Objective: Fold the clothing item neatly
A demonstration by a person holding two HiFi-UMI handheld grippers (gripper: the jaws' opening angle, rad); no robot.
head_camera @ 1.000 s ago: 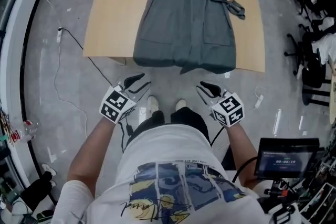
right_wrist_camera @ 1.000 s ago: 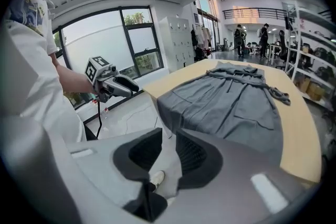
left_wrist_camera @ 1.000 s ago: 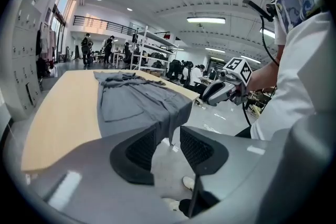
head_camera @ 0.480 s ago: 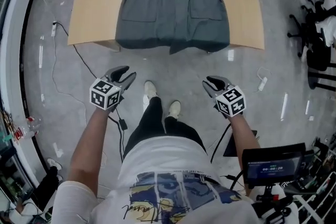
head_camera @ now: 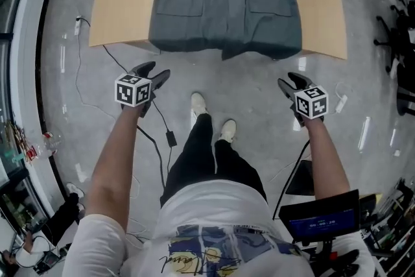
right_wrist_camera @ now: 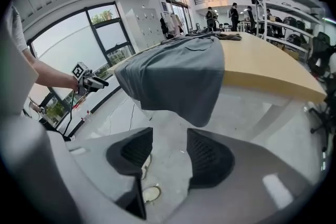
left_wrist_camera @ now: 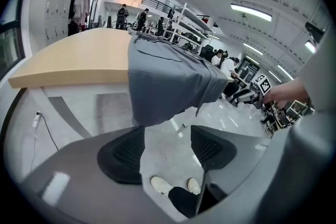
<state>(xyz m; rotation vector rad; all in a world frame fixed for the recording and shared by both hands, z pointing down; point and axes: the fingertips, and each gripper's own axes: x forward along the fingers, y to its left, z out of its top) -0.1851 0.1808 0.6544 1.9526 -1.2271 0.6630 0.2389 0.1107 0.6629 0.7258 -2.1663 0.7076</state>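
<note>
The left gripper point(head_camera: 154, 72) is held off the near edge of the light wooden table point(head_camera: 120, 3), its jaws just opened and empty. The grey fabric garment point(head_camera: 227, 3) is spread on the table, its hem draped over that edge. The right gripper point(head_camera: 292, 80) is likewise just opened and empty.

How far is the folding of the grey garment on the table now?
Done: the grey garment lies spread flat on the table, hem hanging over the near edge; no fold yet. In hand: nothing; the left gripper and right gripper, jaws just opened and empty, face the hem. Left: every fold.
</note>
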